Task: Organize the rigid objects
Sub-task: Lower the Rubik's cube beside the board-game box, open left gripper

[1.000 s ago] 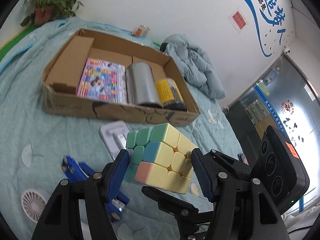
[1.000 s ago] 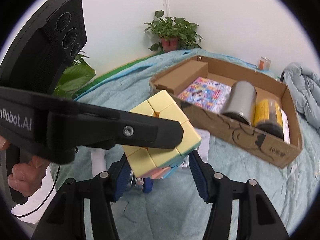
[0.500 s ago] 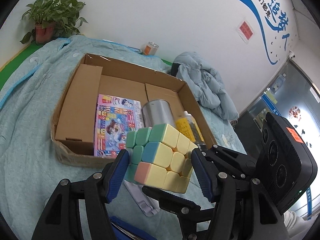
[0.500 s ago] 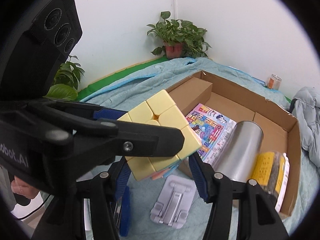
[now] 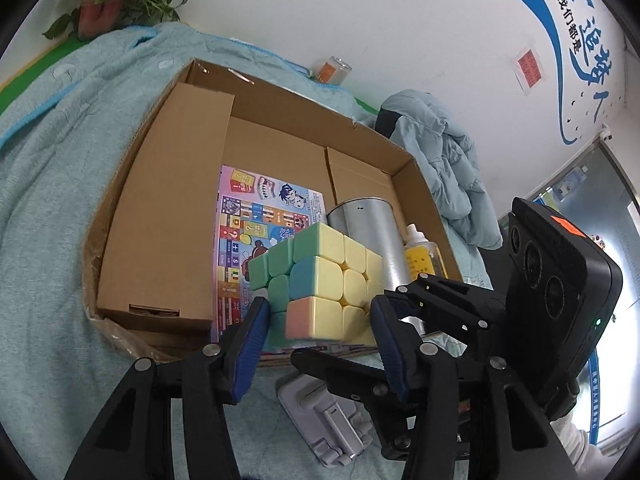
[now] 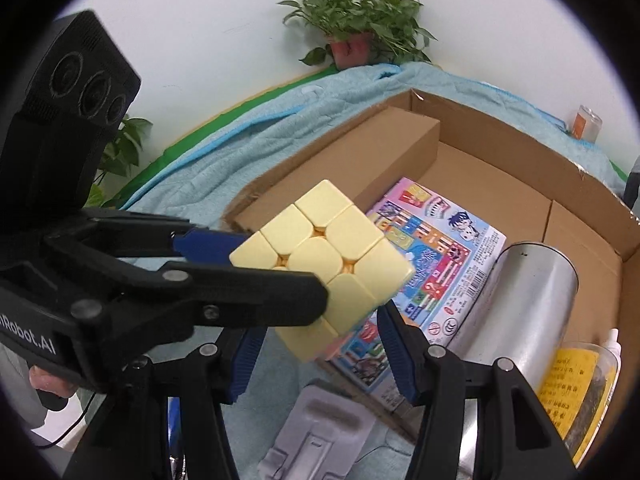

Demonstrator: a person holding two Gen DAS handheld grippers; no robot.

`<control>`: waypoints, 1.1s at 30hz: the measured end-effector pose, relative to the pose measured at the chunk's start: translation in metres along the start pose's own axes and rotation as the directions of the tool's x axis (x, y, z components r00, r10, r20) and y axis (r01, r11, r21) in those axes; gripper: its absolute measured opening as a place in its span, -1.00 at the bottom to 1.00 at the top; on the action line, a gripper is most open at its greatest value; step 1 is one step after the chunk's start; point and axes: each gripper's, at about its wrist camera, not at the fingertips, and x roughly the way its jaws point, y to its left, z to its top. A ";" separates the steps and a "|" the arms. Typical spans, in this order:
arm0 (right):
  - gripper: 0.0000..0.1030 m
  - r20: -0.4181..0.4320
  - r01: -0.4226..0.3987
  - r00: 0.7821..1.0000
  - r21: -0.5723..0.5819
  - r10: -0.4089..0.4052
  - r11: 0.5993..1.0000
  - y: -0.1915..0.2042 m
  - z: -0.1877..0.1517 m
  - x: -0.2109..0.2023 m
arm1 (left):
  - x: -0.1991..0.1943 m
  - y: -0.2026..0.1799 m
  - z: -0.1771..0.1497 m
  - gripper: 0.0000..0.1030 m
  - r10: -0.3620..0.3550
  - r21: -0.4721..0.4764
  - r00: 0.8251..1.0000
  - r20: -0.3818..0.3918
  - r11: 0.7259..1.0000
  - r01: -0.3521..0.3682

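- Pastel cube (image 5: 320, 284) sits between both my grippers, above the box's (image 5: 160, 216) near edge — a second ago it hung short of the box.
- Left gripper (image 5: 316, 336) is closing on the cube; right gripper (image 6: 316, 354) clamps it.

A: What about the puzzle cube (image 5: 320, 288)?

B: It's pastel: yellow, green, blue and a peach tile. It's off the bedding, tilted corner-up, over the near edge of the cardboard box (image 5: 160, 216).

A: And the box?

B: It's open-topped. A colourful printed packet (image 5: 256, 216) lies flat inside, with a metal can (image 5: 372, 224) and a yellow-labelled bottle (image 5: 420, 256) on their sides beside it.
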 end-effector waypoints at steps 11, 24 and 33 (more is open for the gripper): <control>0.08 -0.066 -0.082 0.994 0.068 0.087 0.994 0.000 -0.006 0.033 | 0.011 0.022 -0.014 -0.08 0.084 -0.017 0.996 -0.025 0.996 -0.084; -0.11 -0.010 -0.117 0.993 0.184 0.121 0.976 0.001 -0.018 0.025 | 0.000 0.013 -0.027 -0.15 0.145 0.058 0.988 0.043 0.987 -0.148; -0.06 0.011 -0.120 0.992 0.275 0.122 0.954 -0.001 -0.023 0.024 | -0.001 0.008 -0.035 -0.18 0.159 0.052 0.986 0.039 0.986 -0.161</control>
